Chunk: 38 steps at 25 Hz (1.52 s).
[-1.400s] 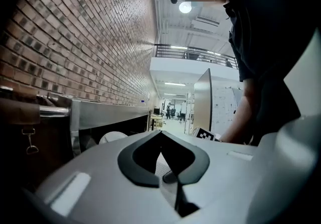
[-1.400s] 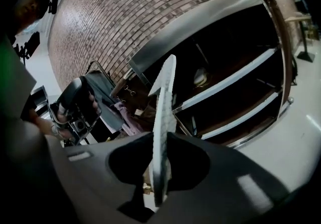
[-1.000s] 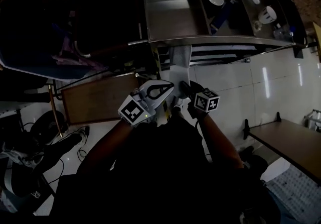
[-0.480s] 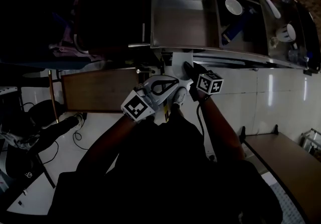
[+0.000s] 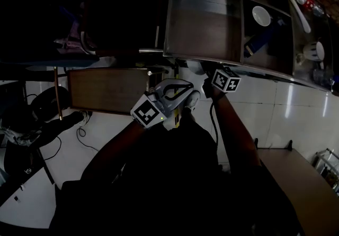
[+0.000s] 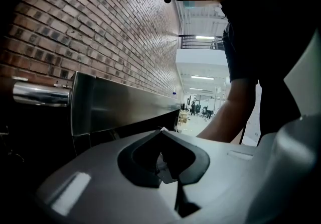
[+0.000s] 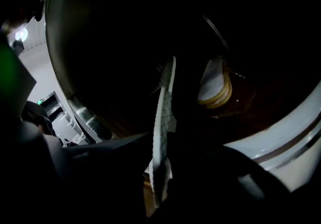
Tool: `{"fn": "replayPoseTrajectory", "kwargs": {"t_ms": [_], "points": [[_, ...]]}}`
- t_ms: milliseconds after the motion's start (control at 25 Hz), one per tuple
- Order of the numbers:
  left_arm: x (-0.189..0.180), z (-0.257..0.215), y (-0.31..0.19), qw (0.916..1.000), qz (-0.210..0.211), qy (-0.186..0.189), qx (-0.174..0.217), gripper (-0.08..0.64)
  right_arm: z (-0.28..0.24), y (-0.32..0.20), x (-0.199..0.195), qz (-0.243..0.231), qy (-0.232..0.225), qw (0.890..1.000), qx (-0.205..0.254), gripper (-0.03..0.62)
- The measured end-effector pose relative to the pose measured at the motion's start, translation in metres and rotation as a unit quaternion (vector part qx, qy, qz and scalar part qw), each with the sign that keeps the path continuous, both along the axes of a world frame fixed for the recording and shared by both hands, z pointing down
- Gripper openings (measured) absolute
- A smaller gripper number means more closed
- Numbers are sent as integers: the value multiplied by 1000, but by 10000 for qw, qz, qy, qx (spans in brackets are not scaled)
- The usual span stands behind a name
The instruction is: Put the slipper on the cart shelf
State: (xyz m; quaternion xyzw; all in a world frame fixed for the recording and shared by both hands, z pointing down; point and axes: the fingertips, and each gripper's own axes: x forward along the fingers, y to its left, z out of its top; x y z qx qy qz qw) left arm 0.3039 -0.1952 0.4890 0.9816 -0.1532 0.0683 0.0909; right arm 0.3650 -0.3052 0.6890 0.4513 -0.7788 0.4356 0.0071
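- Two jaws of the right gripper (image 7: 161, 142) are clamped, nearly closed, on a thin white slipper (image 7: 163, 112). It stands edge-on between them, grid-patterned sole showing.
- Both jaws of the left gripper (image 6: 163, 140) meet at the tips, gripping nothing.
- The right hand reaches toward the steel cart (image 5: 201, 58), tilted slightly downward, with the left gripper just beside it.
- The cart's rounded metal rim (image 7: 70, 92) curves close ahead of the slipper. Beyond opens a dark shelf (image 7: 251, 105), where what looks like a second slipper (image 7: 214, 85) lies.
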Motion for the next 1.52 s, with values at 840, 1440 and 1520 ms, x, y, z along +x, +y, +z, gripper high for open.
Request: {"fn": "replayPoseTrajectory", "kwargs": {"t_ms": [840, 1440, 1520], "points": [[6, 8, 4, 9999, -81, -71, -105, 2, 9, -12, 54, 1163, 868, 9892, 205, 275], [-7, -5, 14, 9999, 86, 78, -8, 2, -67, 54, 35, 1032, 353, 9925, 560, 288], [-14, -10, 21, 9998, 153, 137, 2, 2, -84, 73, 18, 850, 312, 9936, 678, 285]]}}
